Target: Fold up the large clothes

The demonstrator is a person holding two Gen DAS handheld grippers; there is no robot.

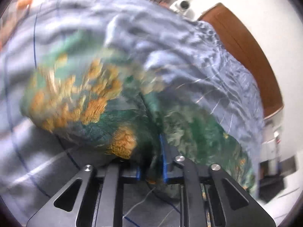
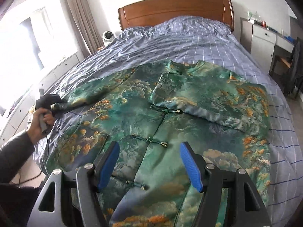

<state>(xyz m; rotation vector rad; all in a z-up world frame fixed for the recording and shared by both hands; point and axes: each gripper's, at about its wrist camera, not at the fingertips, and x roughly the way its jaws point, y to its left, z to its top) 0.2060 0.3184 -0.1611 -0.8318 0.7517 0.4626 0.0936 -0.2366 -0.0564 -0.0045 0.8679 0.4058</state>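
A green silk jacket (image 2: 144, 117) with orange and cloud print and knot buttons lies face up on the bed. Its right sleeve (image 2: 198, 102) is folded across the chest. Its left sleeve (image 2: 90, 92) stretches out to the left. My left gripper (image 2: 55, 104) is shut on that sleeve's cuff; in the left wrist view the blurred green fabric (image 1: 121, 113) bunches between its blue pads (image 1: 164, 162). My right gripper (image 2: 149, 162) is open and empty, hovering above the jacket's lower front near the button line.
The bed has a blue checked sheet (image 2: 180, 39) and a wooden headboard (image 2: 174, 9). White drawers (image 2: 56, 71) and a window stand at left, a small white fan (image 2: 108, 36) by the curtain, a grey nightstand (image 2: 263, 37) at right.
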